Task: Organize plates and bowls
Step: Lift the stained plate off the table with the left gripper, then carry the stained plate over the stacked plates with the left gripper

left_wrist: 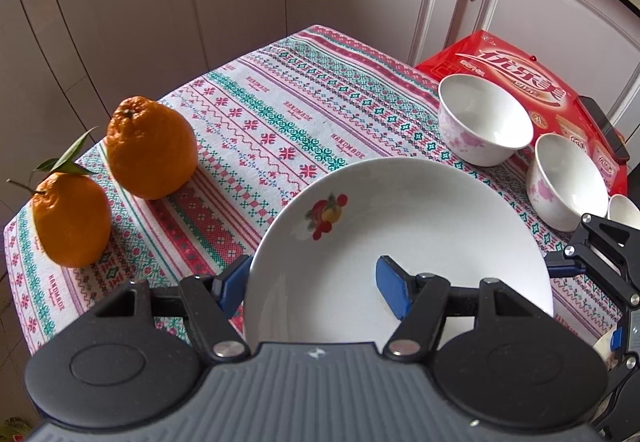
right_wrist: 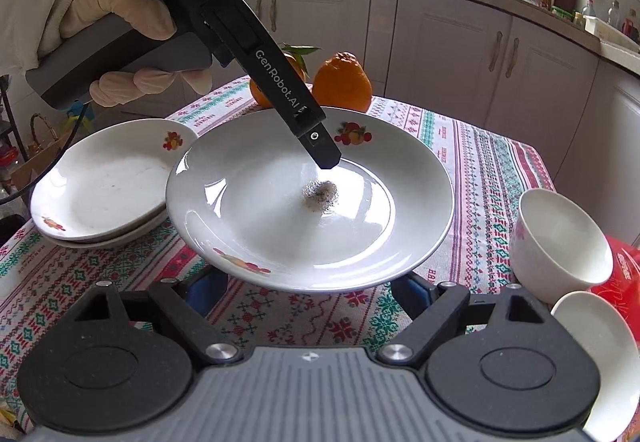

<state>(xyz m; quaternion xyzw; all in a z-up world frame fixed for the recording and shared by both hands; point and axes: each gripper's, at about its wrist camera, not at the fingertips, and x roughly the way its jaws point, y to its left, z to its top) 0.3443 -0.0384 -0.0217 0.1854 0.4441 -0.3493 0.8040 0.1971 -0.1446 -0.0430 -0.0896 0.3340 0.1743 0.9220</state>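
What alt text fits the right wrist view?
A white fruit-patterned plate with a dark smudge at its centre hangs above a patterned tablecloth, clamped at its far rim by the left gripper in a gloved hand. Stacked plates lie left, two oranges behind, two bowls right; the right gripper is open under its near edge.

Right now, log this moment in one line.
left gripper: jaws shut on plate, clear of cloth | right gripper: jaws open under plate's near rim | stacked plates: beside it | bowls: by red box
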